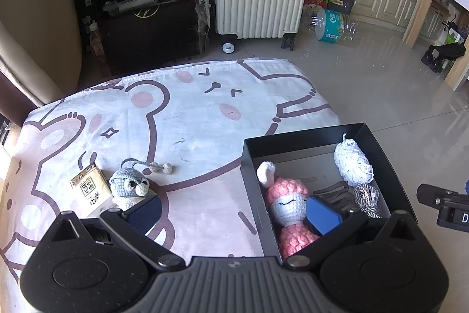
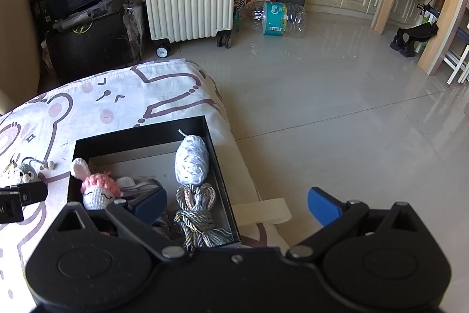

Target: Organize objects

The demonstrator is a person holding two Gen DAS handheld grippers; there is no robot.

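The left gripper (image 1: 234,213) stands wide open over the bear-print cloth (image 1: 187,119), nothing between its jaws. At its left finger, lower left of the frame, lies a grey crocheted mouse (image 1: 130,185) beside a tissue packet (image 1: 89,189). Its right finger overlaps the pink crocheted doll (image 1: 288,203) in the black box (image 1: 307,138). The right gripper (image 2: 237,209) gapes empty above the box's right edge, a white yarn ball (image 2: 191,160) and tasselled cord (image 2: 195,213) just ahead.

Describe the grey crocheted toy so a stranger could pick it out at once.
Start at the bear-print cloth and find the black box on it. The grey crocheted toy lies outside the box, off its left wall, beside a small tissue pack. Unlike the pink doll in the box, it is grey-blue, with bulging eyes and a beaded cord.
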